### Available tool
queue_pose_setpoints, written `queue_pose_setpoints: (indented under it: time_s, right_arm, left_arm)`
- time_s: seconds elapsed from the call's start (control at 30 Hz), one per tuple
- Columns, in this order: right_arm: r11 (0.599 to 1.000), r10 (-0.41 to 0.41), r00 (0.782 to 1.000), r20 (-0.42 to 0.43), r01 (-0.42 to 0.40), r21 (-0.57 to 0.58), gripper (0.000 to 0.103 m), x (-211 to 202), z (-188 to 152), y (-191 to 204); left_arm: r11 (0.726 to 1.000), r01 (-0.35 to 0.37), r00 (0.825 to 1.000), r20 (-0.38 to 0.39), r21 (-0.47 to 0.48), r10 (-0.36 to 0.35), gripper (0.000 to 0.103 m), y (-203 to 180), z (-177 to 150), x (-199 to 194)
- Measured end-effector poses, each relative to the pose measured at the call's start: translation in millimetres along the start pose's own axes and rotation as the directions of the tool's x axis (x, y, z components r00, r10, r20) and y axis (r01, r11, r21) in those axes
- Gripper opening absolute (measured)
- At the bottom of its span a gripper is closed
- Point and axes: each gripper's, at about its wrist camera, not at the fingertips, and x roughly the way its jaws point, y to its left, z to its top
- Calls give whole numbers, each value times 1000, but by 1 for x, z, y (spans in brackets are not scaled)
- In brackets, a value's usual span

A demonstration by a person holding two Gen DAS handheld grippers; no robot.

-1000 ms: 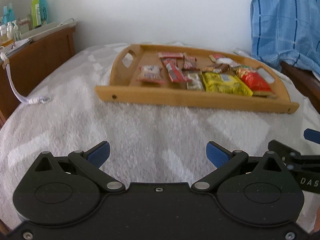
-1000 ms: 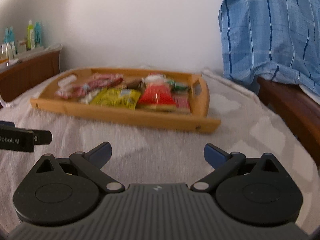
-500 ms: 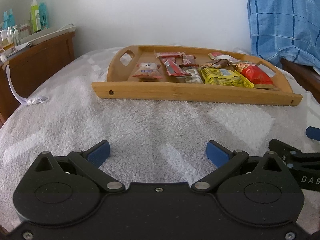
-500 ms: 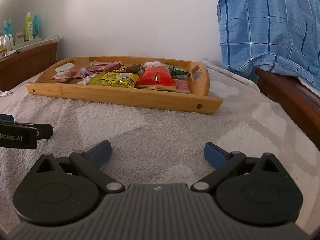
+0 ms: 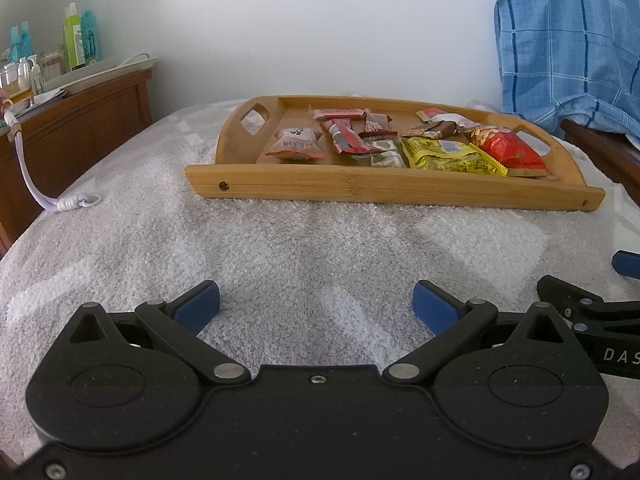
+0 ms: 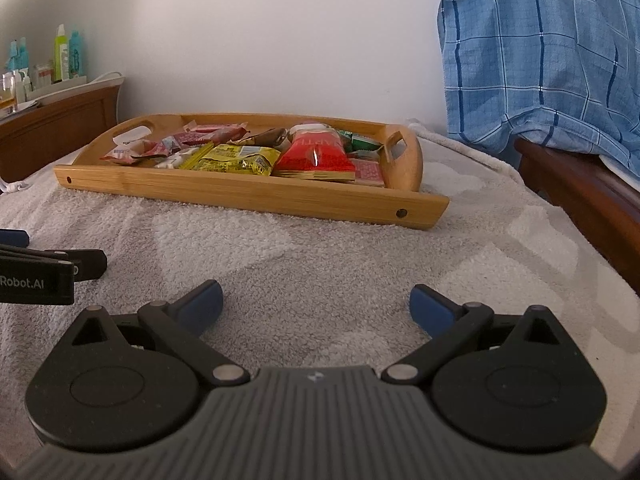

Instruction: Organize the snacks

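A wooden tray lies on a white towel and holds several snack packets: a yellow packet, a red peanut bag, a white-and-red candy packet, red bars and a green packet. My left gripper is open and empty, low over the towel in front of the tray. My right gripper is open and empty beside it, also short of the tray.
A wooden cabinet with bottles stands at the left. A white coiled cable hangs onto the towel. A blue checked shirt drapes over a wooden rail at the right.
Both grippers have dropped lower and levelled out, so the tray now shows more edge-on. Both stay open and empty. The snacks have not moved.
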Motion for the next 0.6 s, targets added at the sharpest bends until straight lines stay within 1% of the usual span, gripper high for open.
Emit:
queue_pose_setpoints:
  time_s: [0.13,0.33,0.6]
  right_arm:
    - [1000,0,1000,0,0,0,103,0,0,0]
    - [1000,0,1000,0,0,0,103,0,0,0]
    - [1000,0,1000,1,0,0,103,0,0,0]
  left_arm:
    - [1000,1,1000,-4,-6,-1,103,1,1,0]
    - [1000,-7,1000,12,-5,7,103,0,-3,0]
    - [1000,-1,1000,7,-7,1,103,1,-2,0]
